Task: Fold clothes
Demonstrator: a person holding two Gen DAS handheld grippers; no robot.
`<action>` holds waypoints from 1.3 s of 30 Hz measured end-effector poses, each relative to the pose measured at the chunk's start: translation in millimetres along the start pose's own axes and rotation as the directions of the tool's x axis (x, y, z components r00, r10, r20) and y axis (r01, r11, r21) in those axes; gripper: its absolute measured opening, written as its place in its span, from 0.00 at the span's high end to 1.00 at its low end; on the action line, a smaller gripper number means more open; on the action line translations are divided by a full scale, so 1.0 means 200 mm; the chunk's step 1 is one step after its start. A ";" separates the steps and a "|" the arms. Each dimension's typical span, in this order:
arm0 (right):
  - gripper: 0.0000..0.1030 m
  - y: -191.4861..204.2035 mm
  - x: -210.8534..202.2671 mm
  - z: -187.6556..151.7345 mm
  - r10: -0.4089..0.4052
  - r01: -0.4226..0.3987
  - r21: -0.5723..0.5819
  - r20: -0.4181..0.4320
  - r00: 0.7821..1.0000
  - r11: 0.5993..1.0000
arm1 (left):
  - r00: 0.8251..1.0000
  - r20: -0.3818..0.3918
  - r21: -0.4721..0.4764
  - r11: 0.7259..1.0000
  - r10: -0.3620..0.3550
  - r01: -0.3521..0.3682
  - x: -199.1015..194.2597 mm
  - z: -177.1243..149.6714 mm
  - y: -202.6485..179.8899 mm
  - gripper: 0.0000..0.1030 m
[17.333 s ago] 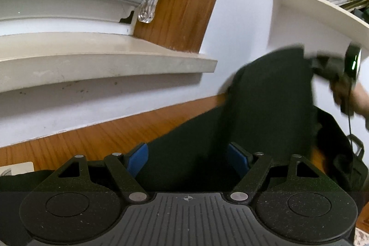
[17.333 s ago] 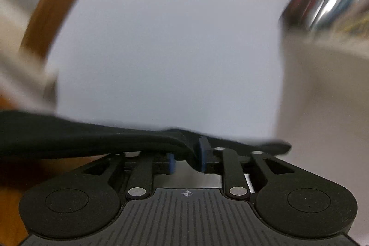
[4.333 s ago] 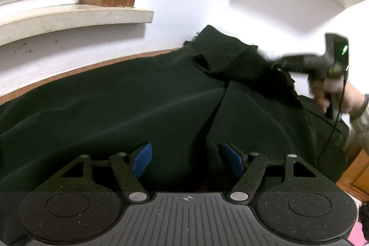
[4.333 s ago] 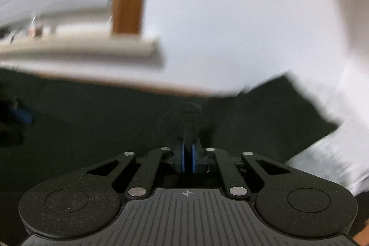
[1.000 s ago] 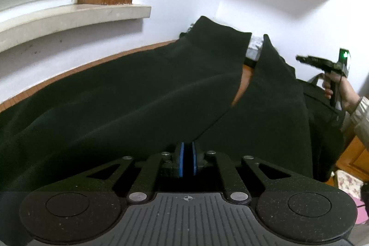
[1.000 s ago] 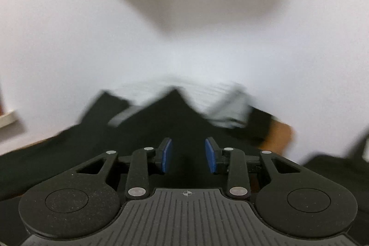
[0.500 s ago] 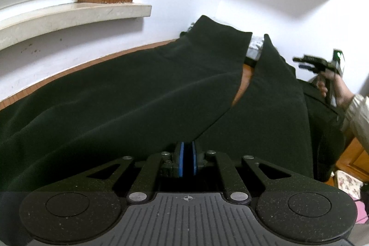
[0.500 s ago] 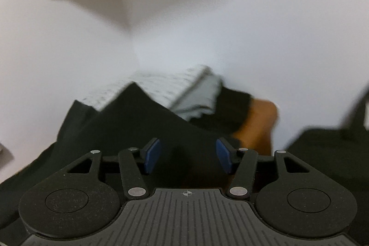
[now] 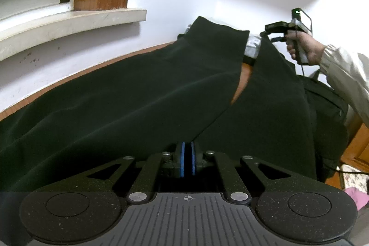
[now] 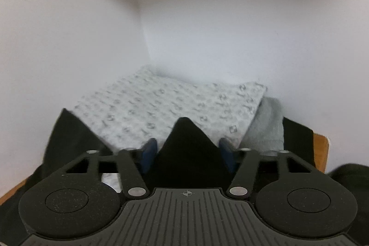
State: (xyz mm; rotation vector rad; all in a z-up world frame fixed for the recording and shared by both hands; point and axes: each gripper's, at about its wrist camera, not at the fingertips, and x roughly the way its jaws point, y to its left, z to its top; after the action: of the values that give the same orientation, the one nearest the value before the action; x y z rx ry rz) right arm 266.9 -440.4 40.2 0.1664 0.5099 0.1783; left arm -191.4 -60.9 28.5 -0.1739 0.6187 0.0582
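Left tongs (image 9: 188, 161) pinching one black garment (image 9: 138, 103); right tongs (image 10: 188, 153) spread around its pointed corner, two folded cloths beyond.

The right gripper (image 10: 188, 157) has spread its blue pads wider than a second ago and dropped toward the far corner of the black trousers (image 10: 186, 144). The patterned cloth (image 10: 170, 105) now fills more of its view.

Matt black cloth trousers (image 9: 143, 93) over a smooth wooden worktop (image 9: 245, 75); soft grey printed fabric (image 10: 166, 105); speckled matt plastic gripper (image 9: 187, 161) body.
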 end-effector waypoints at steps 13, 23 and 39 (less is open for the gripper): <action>0.96 0.10 -0.32 0.18 0.065 -0.051 -0.054 0.286 0.956 0.997 | 0.996 0.081 -0.037 0.999 0.041 -0.038 -0.09 0.04 0.03 0.97; 0.36 0.38 -0.11 -0.03 0.145 -0.123 -0.202 0.099 0.984 0.972 | 0.992 0.103 -0.145 0.988 0.066 -0.051 -0.17 0.11 0.13 0.25; 0.20 1.11 -0.23 -0.54 0.522 -0.578 -0.457 -0.256 0.813 0.676 | 0.907 0.190 -0.281 0.906 0.375 -0.316 -0.86 0.02 0.38 0.00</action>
State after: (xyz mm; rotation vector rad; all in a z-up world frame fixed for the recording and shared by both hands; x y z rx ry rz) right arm 146.0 -221.4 13.2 -0.2317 0.4867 0.9258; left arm -336.4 15.1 120.2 -0.2886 0.3914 0.4991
